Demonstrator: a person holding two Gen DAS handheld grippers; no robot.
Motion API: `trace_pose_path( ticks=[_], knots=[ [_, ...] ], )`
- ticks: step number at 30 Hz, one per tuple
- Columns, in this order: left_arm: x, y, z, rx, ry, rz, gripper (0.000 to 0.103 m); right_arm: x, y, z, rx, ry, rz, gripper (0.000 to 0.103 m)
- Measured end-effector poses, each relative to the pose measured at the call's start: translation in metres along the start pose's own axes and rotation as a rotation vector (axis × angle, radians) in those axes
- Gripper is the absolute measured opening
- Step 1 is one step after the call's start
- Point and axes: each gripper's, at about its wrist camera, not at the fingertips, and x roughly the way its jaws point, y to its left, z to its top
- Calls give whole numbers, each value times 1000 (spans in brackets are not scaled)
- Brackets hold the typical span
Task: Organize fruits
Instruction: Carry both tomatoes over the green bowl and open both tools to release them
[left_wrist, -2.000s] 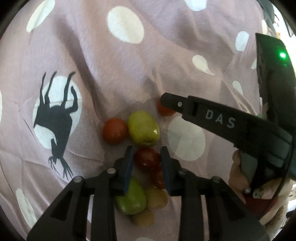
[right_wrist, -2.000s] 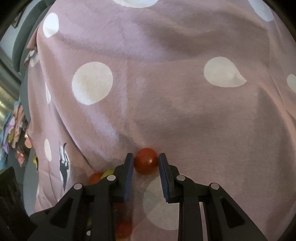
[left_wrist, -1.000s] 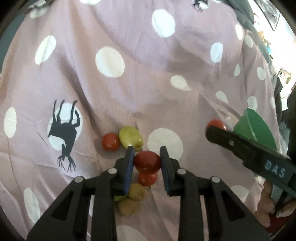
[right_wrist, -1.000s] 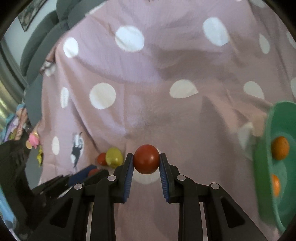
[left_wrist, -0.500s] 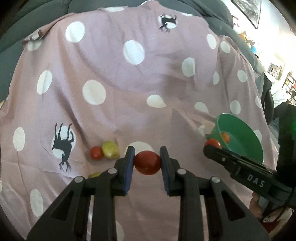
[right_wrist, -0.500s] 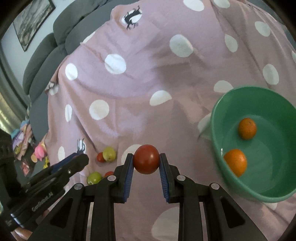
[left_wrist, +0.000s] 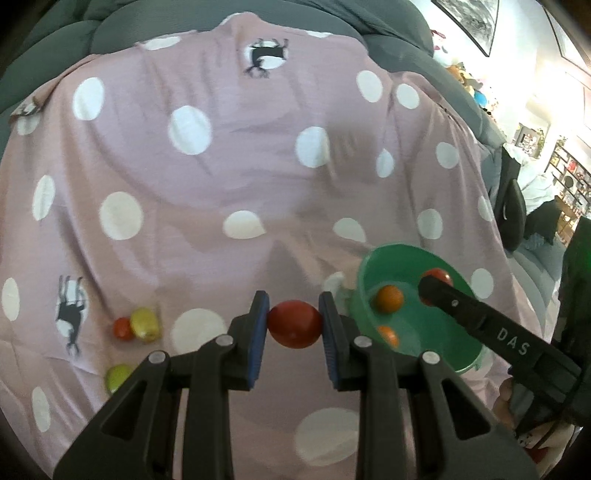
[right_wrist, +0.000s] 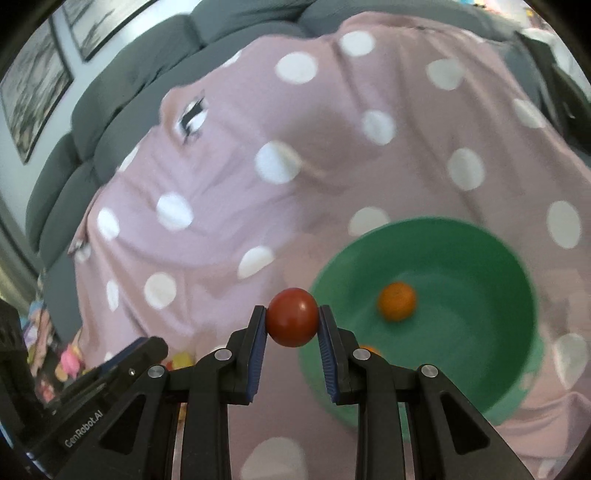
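— Whereabouts of the left tomato (left_wrist: 294, 324)?

— Pinched between the blue pads of the left gripper (left_wrist: 293, 314), held up off the blanket, just outside the rim of the green bowl (left_wrist: 461, 356). Not over the hollow yet.

— And the right tomato (right_wrist: 292, 322)?

— Clamped the same way in the right gripper (right_wrist: 291, 315). Judging by the left wrist view, already above the bowl, towards its far rim.

— Anything in the bowl?

— Two oranges (right_wrist: 398, 300) on its floor, apart from each other, one half hidden behind a finger in the right wrist view.

— Step in hand?

— Most likely the carry to the bowl: both loads lifted, neither let go.

— Next move?

— Probably lowering the right tomato into the bowl, clear of the oranges, and only then spreading that gripper. After that, bringing the left tomato across the rim. Worth keeping the two grippers from knocking together over so small a target.

— Left to do afterwards?

— Well apart from the bowl, on the pink dotted blanket (left_wrist: 221, 166): a small red fruit (left_wrist: 122, 328) touching a yellow-green fruit (left_wrist: 146, 325), and a green fruit (left_wrist: 118, 376) near them. Round and smooth on soft cloth, so likely to roll if nudged.
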Motion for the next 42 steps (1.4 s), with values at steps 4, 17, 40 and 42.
trace_pose_path(
  ticks=[4, 17, 40, 42],
  knots=[
    [10, -25, 5, 29, 2, -16, 27, -12, -21, 9, 31, -42, -57, 27],
    [58, -92, -3, 85, 99, -76, 28, -22, -65, 19, 91, -58, -147, 27],
    [98, -128, -22, 152, 212, -78, 28, 3, -92, 15, 96, 38, -264, 27],
    [100, -127, -23, 148, 221, -83, 28, 4, -93, 15, 93, 46, -270, 27]
  ],
)
